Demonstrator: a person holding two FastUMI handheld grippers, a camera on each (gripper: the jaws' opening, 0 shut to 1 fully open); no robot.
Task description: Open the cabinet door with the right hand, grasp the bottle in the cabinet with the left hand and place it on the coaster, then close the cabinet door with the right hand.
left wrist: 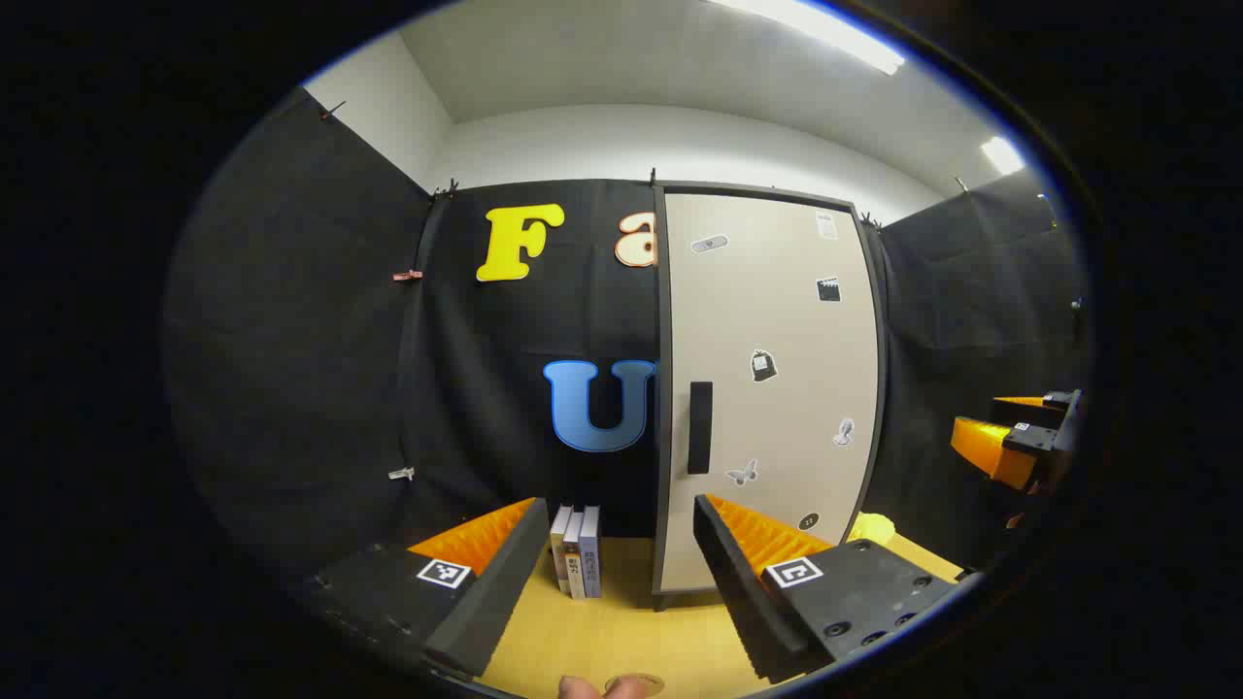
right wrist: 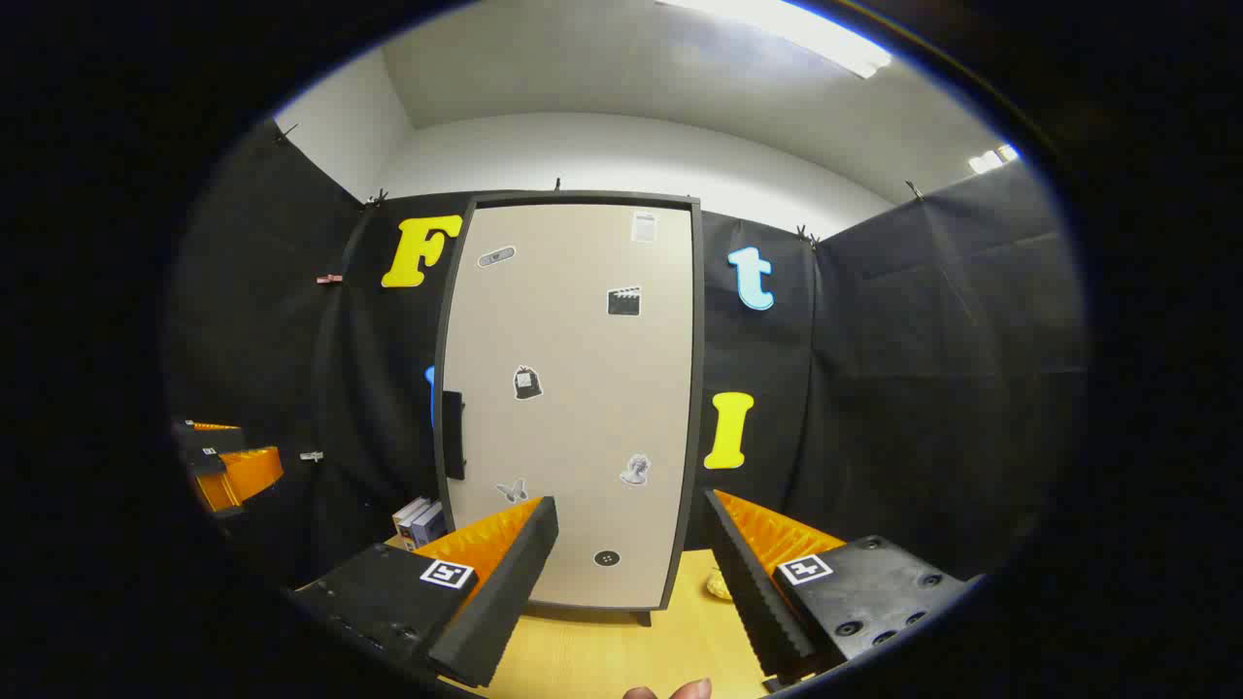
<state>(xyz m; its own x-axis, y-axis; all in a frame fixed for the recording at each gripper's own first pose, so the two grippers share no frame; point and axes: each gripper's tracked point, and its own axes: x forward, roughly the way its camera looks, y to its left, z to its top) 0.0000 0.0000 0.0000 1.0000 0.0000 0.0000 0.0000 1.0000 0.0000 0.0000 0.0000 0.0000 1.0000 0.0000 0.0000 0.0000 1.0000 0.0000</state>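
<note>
The tabletop (left wrist: 621, 631) is carrying the cabinet (right wrist: 573, 388), which is standing upright with its door (left wrist: 767, 388) shut and a dark handle (left wrist: 699, 427) showing at the door's left edge. The bottle is hiding from sight. Some books (left wrist: 576, 553) are standing just left of the cabinet. The left gripper (left wrist: 612, 573) and right gripper (right wrist: 631, 582) are both hovering with fingers spread, holding nothing.
</note>
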